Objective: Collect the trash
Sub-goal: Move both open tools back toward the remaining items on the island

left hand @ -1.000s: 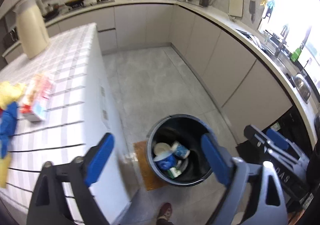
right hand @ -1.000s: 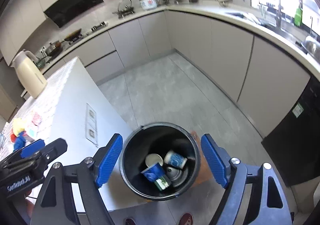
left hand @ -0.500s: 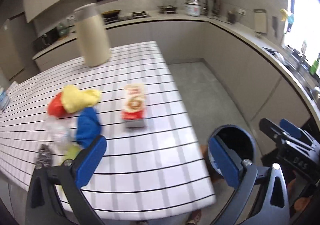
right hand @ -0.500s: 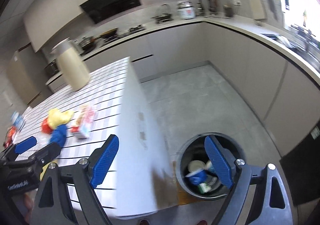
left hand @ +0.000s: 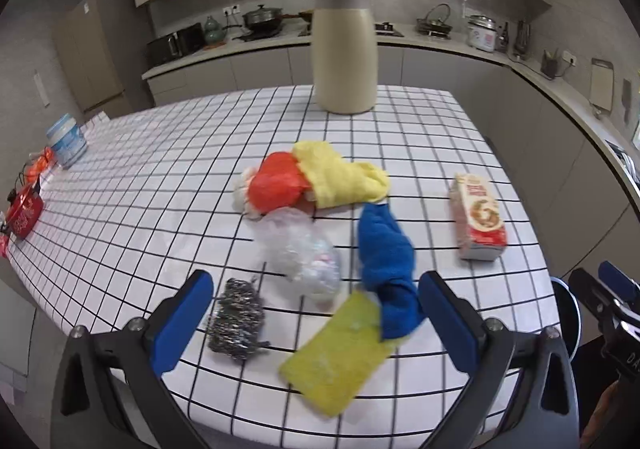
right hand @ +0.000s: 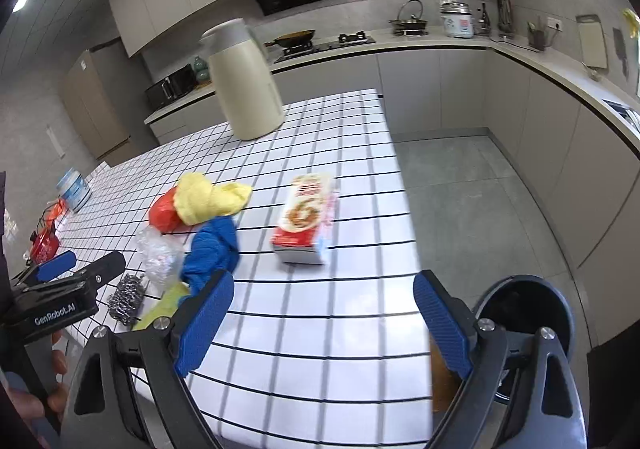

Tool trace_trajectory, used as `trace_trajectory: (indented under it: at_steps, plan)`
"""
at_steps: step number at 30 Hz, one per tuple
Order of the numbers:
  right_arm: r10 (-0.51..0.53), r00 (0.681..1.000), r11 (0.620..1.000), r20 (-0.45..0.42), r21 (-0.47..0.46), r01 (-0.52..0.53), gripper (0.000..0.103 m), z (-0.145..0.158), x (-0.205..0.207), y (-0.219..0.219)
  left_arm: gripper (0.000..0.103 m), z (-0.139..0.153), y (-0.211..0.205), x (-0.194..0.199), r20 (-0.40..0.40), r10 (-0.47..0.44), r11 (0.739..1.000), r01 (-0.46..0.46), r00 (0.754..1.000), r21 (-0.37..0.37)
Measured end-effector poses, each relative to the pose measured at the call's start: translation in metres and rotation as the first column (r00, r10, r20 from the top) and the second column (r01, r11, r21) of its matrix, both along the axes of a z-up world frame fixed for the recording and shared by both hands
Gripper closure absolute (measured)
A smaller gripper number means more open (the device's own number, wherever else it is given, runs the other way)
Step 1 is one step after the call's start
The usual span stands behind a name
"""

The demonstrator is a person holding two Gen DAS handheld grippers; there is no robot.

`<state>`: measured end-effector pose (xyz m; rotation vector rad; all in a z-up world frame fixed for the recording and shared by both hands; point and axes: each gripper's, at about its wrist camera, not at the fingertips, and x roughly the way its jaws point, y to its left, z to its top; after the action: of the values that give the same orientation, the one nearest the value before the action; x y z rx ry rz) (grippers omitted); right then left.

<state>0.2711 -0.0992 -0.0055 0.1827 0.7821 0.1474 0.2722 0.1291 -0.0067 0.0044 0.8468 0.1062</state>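
Both grippers have swung from the bin [right hand: 524,313] to the table [left hand: 160,185]; left gripper [left hand: 316,313] gapes empty, right gripper [right hand: 324,319] just widened, empty. Carton [left hand: 478,223] near the right edge looks light, stiff: I'd pinch its long sides.

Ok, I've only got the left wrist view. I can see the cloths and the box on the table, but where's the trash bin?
Observer: The right wrist view shows the black bin on the floor, just past the right edge of the table.
Operator: Is my right gripper carrying anything?
Observer: No. The right gripper is empty. Its jaws have just been opening and stand wide.
Operator: What lies ahead of it?
Observer: The red and white box, lying flat on the table.
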Motion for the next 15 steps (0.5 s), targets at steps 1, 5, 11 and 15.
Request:
trace_trajectory:
  at_steps: [1,5,11,15]
  plan:
    - [0.000,1.000,1.000,-0.001,-0.004,0.000,0.010,-0.001,0.002,0.007,0.000,-0.005,0.008,0.004,-0.021,-0.005,1.000,0.005,1.000,-0.023]
    - [-0.009,1.000,1.000,-0.010,-0.001,0.009,0.010,-0.004,0.008,0.024,0.000,-0.018,0.022,0.012,-0.074,-0.027,0.999,0.023,0.997,-0.045]
    - [-0.055,0.998,0.998,-0.019,-0.008,0.055,0.010,-0.009,0.013,0.051,0.000,-0.025,0.040,0.019,-0.085,-0.064,0.994,0.056,0.994,-0.089]
    - [-0.081,0.996,0.997,-0.028,-0.018,0.081,0.010,-0.014,0.016,0.062,0.000,-0.027,0.043,0.026,-0.098,-0.095,0.991,0.085,0.991,-0.100]
